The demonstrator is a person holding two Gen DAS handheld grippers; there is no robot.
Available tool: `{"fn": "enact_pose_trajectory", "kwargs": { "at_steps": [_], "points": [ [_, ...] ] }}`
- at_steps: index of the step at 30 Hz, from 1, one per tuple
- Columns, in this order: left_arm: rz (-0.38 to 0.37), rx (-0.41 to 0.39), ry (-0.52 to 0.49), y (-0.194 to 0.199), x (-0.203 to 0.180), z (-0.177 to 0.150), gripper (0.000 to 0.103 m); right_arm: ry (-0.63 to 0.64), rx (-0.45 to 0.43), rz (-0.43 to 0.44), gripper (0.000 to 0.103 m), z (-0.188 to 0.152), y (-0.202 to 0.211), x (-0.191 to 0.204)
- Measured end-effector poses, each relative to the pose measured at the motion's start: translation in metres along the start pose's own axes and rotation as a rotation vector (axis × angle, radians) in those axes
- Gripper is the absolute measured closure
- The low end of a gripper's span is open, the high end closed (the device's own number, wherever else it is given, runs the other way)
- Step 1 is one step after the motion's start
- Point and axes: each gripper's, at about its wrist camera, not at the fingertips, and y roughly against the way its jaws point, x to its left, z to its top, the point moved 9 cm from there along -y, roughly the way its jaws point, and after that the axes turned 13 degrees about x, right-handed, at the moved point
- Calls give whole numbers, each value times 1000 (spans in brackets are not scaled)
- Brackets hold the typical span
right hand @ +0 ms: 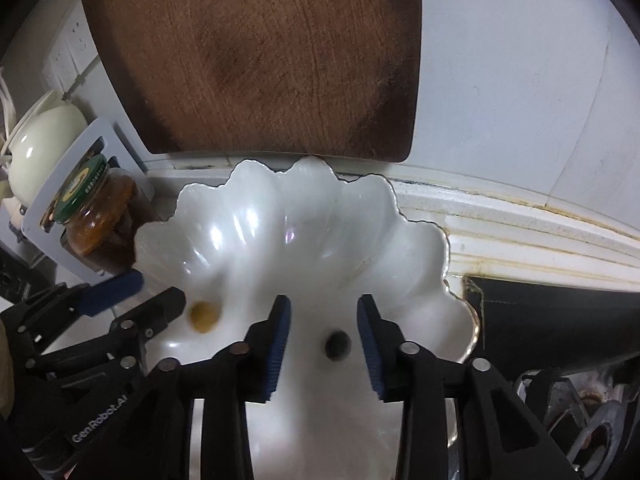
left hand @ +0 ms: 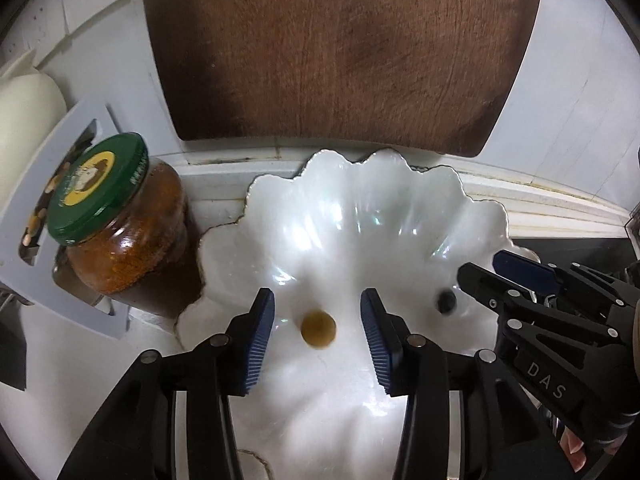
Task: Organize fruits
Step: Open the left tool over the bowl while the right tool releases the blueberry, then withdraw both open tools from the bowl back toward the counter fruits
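Observation:
A white scalloped dish (left hand: 360, 168) (right hand: 260, 172) fills the middle of both views. A small yellow-brown round fruit (left hand: 319, 329) (right hand: 205, 316) lies in it, between the blue pads of my left gripper (left hand: 318, 304) (right hand: 158, 288), which stands open with neither pad touching it. A small dark round fruit (left hand: 446, 302) (right hand: 338, 345) lies in the dish farther right. My right gripper (right hand: 324, 308) (left hand: 480, 266) is open over it, the fruit nearer the right pad and free of both.
A glass jar with a green lid (left hand: 120, 232) (right hand: 92, 216) stands close to the dish's left rim, inside a grey cardboard sleeve (left hand: 52, 260). A wooden cutting board (left hand: 340, 52) (right hand: 260, 60) leans on the wall behind. A black stove top (right hand: 560, 320) lies right; a cream teapot (right hand: 44, 136) far left.

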Motion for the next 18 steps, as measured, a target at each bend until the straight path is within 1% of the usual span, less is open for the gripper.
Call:
{"fn": "enact_pose_trajectory", "kwargs": {
  "at_steps": [1, 4, 7, 8, 12, 14, 15, 16, 18],
  "points": [
    [6, -4, 1, 3, 0, -1, 56, 1, -2, -2, 66, -1, 2, 0],
    [21, -25, 4, 12, 3, -3, 46, 0, -15, 0, 66, -4, 9, -1],
    [56, -64, 1, 27, 5, -6, 44, 11, -46, -12, 66, -8, 22, 0],
    [61, -77, 0, 32, 6, -7, 40, 15, -59, -14, 66, -10, 28, 1],
    [98, -126, 8, 61, 6, -16, 34, 28, -108, -7, 66, -20, 52, 3],
    [107, -160, 7, 76, 5, -21, 29, 36, -139, -9, 66, -26, 67, 5],
    [110, -175, 9, 84, 5, -24, 28, 42, -151, -9, 65, -28, 72, 5],
    [113, -192, 10, 93, 4, -28, 27, 49, -167, -10, 61, -31, 79, 7],
    [120, -229, 13, 110, 1, -35, 24, 59, -202, -17, 57, -38, 95, 10]
  ]
}}
